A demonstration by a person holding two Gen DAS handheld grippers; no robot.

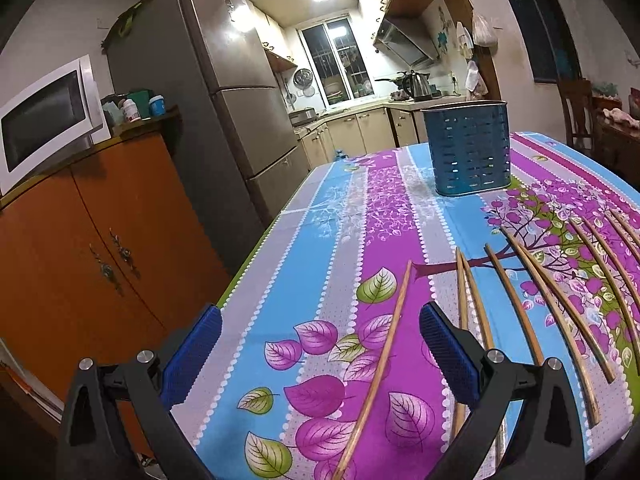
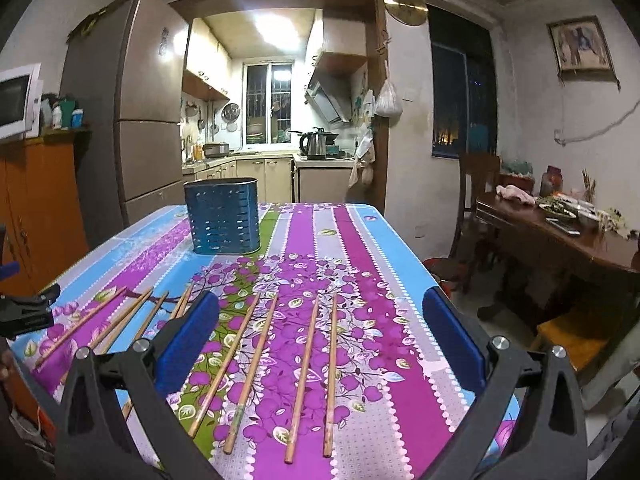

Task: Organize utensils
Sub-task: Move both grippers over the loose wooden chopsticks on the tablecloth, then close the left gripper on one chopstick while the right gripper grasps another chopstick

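Several wooden chopsticks (image 2: pixel 304 376) lie spread side by side on the flowered tablecloth (image 2: pixel 360 240). They also show in the left wrist view (image 1: pixel 380 364). A blue perforated utensil holder (image 1: pixel 468 148) stands upright and empty-looking at the far side of the table; it also shows in the right wrist view (image 2: pixel 224 216). My left gripper (image 1: pixel 320 344) is open above the table's near left part, with one chopstick lying between its blue pads (image 1: pixel 448 356). My right gripper (image 2: pixel 320 344) is open above the right-hand chopsticks and holds nothing.
An orange cabinet (image 1: pixel 100 248) with a microwave (image 1: pixel 44 120) stands left of the table, a grey fridge (image 1: pixel 224 92) behind it. A dark wooden side table (image 2: pixel 560 232) and chair stand to the right. The kitchen lies beyond the doorway.
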